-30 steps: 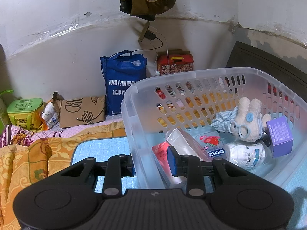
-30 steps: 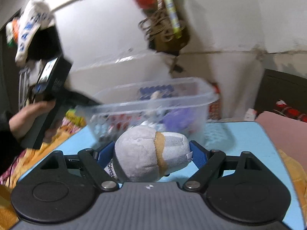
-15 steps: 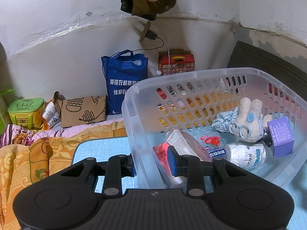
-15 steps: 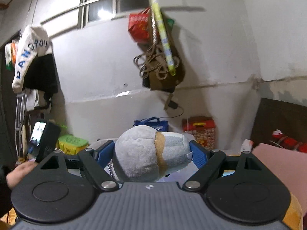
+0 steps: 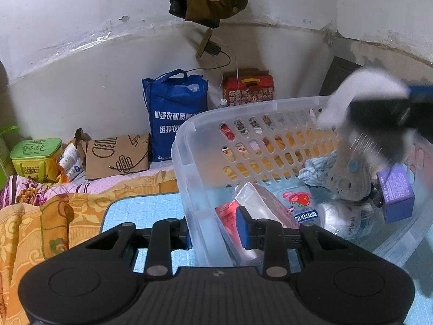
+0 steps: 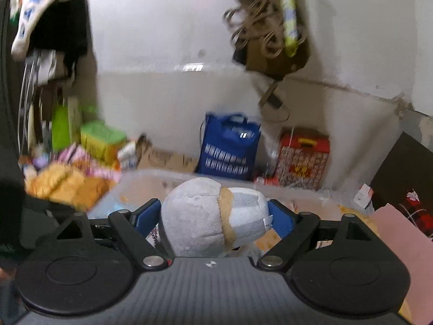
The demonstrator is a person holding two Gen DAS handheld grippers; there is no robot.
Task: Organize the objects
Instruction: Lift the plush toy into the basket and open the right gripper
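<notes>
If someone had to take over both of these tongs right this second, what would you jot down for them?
Left tongs: clamped on the near wall of the clear basket, steadying it.
Right tongs: carrying the grey plush toy above the basket; their jaws have just been opening, the toy between them.
Already in the basket: a bunny toy, purple box, white bottle, strawberry packet, clear pouch.
Left: let the plush drop in. The blue bag and red box stand by the wall behind.
</notes>
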